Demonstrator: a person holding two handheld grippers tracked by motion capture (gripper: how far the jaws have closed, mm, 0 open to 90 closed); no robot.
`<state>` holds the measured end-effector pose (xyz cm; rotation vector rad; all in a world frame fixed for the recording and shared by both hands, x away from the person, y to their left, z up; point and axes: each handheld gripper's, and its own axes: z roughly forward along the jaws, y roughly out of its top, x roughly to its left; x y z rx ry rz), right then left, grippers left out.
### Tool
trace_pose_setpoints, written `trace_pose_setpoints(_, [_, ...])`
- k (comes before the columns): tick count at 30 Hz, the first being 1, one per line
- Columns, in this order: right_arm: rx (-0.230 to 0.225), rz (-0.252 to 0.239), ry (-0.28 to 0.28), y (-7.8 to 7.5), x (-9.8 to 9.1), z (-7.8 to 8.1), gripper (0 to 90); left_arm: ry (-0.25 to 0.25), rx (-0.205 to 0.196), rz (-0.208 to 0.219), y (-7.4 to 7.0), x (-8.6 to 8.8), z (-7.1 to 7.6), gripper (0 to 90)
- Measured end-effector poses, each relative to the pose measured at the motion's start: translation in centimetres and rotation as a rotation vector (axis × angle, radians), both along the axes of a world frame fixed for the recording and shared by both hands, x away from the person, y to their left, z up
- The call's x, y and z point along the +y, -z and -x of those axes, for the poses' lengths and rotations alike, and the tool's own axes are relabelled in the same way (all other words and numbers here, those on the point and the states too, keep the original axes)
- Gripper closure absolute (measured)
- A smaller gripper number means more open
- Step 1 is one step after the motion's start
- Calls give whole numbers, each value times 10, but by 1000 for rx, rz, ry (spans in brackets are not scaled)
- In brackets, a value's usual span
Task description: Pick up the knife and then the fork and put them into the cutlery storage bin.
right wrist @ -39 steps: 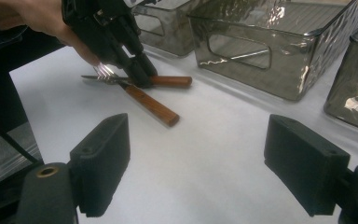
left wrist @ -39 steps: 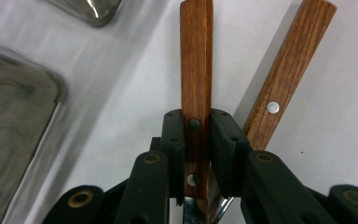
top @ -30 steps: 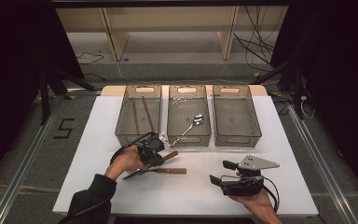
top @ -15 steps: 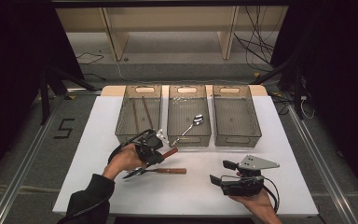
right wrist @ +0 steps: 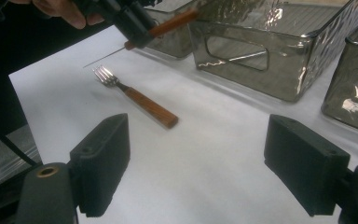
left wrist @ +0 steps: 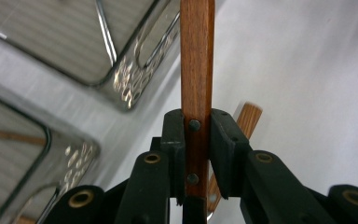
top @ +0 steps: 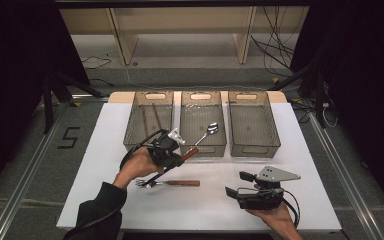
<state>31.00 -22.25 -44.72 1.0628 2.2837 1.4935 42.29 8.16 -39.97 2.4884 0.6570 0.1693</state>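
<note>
My left gripper [top: 174,154] is shut on the wooden handle of a knife [left wrist: 196,70], held off the table just in front of the left bin [top: 149,120] and middle bin [top: 203,125]. The handle end [top: 190,153] points toward the middle bin and the thin blade [right wrist: 103,58] slants down toward the person. In the right gripper view the left gripper [right wrist: 131,22] is at top left. A wooden-handled fork [top: 169,183] lies flat on the white table below it. My right gripper [top: 236,184] rests near the front edge, jaws open and empty, facing the fork [right wrist: 136,101].
Three clear grey bins stand in a row at the table's far side; the right bin [top: 253,125] looks empty. The left one holds thin wooden sticks [top: 156,116]. A spoon [top: 208,132] lies in the middle one. White tabletop [top: 105,150] surrounds the fork.
My left gripper has risen off the table with the knife and moved slightly toward the bins. The fork and the right gripper have stayed put.
</note>
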Motion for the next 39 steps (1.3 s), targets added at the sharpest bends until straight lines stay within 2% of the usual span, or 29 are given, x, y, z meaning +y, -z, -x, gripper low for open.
trace_pose_setpoints(7, [-6, -5, 3, -1, -2, 1, 232, -11, -17, 54, -12, -19, -12, 760])
trace_pose_setpoints(9, [-7, -6, 3, -1, -2, 1, 232, -13, -10, 79, -17, -25, -15, 760])
trace_pose_setpoints(15, [-10, -9, 4, -2, -3, 2, 232, -9, -30, 114, -31, -46, -25, 760])
trace_pose_setpoints(17, [-7, -12, 8, -2, -3, 3, 232, -14, -37, 137, -35, -53, -29, 760])
trace_pose_setpoints(28, [-11, -27, 7, -4, -7, 10, 232, -10, -70, 186, -58, -98, -49, 760])
trace_pose_setpoints(31, [-10, -30, 8, -4, -8, 11, 231, -7, -82, 187, -62, -109, -55, 760])
trace_pose_setpoints(39, [-12, -41, 9, -5, -12, 13, 231, -29, -89, 219, -67, -126, -67, 760])
